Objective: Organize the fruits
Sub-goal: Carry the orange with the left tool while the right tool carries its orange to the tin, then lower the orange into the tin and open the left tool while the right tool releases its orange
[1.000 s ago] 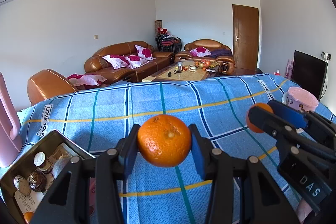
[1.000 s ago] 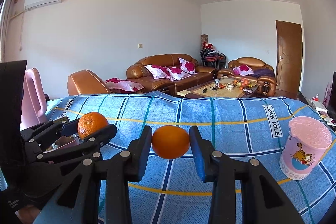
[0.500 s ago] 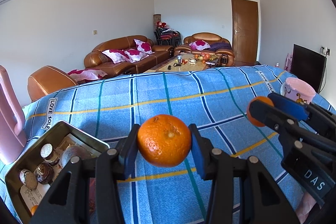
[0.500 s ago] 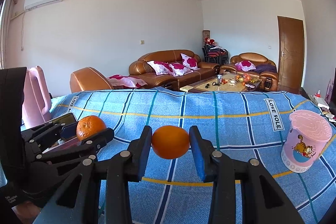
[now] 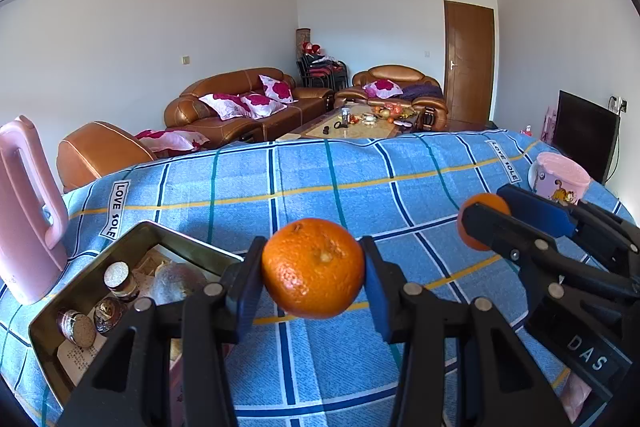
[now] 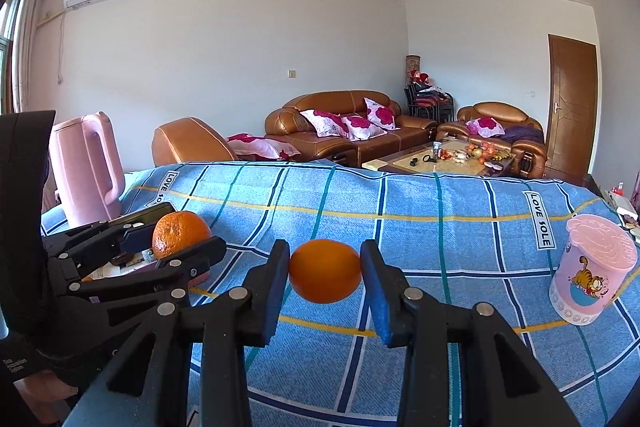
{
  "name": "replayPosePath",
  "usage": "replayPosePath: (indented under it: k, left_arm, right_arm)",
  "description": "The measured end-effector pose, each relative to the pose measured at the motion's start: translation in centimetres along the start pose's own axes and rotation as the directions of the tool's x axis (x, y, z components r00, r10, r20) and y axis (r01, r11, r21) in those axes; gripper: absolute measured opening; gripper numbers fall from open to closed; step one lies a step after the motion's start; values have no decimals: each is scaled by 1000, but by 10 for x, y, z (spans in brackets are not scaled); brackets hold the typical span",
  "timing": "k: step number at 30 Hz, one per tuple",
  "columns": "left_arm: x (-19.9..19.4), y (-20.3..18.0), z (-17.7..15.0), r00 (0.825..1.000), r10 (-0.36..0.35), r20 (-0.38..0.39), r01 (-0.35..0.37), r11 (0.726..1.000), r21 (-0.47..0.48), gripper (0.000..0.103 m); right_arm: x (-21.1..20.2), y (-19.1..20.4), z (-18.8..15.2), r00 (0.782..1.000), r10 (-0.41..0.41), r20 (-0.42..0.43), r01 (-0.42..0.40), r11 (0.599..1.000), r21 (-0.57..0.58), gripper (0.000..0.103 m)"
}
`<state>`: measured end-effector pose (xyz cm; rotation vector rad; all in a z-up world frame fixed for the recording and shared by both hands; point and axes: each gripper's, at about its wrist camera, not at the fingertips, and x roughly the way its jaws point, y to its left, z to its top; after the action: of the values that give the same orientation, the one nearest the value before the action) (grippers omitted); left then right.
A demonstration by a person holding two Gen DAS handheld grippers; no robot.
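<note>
My left gripper [image 5: 313, 269] is shut on a dimpled mandarin [image 5: 313, 269] and holds it above the blue checked tablecloth. It also shows in the right wrist view [image 6: 181, 235], at the left, over the metal tin. My right gripper [image 6: 325, 277] is shut on a smooth orange [image 6: 325, 277], held above the cloth. In the left wrist view the right gripper [image 5: 482, 223] sits to the right with its orange [image 5: 478, 215]. A metal tin [image 5: 84, 287] with small jars and papers lies at the lower left.
A pink kettle [image 5: 26, 211] stands left of the tin, also in the right wrist view [image 6: 86, 169]. A pink lidded cup [image 6: 592, 273] stands on the cloth at the right [image 5: 560, 179]. Brown sofas and a coffee table lie beyond the table's far edge.
Both grippers have tilted down a little and shifted left with their fruit. The tin and the kettle have come further into view. Both grips are unchanged.
</note>
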<state>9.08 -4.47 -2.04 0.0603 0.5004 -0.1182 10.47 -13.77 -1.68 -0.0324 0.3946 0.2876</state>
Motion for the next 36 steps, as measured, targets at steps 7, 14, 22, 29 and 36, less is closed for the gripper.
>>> replayPosePath:
  k: [7,14,22,29,36]
  left_arm:
    - [-10,8,-1,1000,7,1,-7,1000,13,47]
    - [-19,22,-1,1000,12,6,-12,1000,-10,47]
    - [-25,44,-5,999,47,-4,-48,998,-29,47]
    - [-30,72,-6,996,85,-22,-87,994,-66,47]
    - [-33,98,-11,991,130,-33,-133,987,-89,47]
  right_arm:
    - [-2,17,0,1000,28,-8,-29,999,-20,39]
    - [-4,32,5,999,49,0,-49,998,-43,39]
    - [-2,47,8,997,73,-8,-73,996,-58,39]
    - [4,68,13,995,101,-14,-102,992,-79,39]
    - [15,93,19,990,136,-22,-138,985,-105,39]
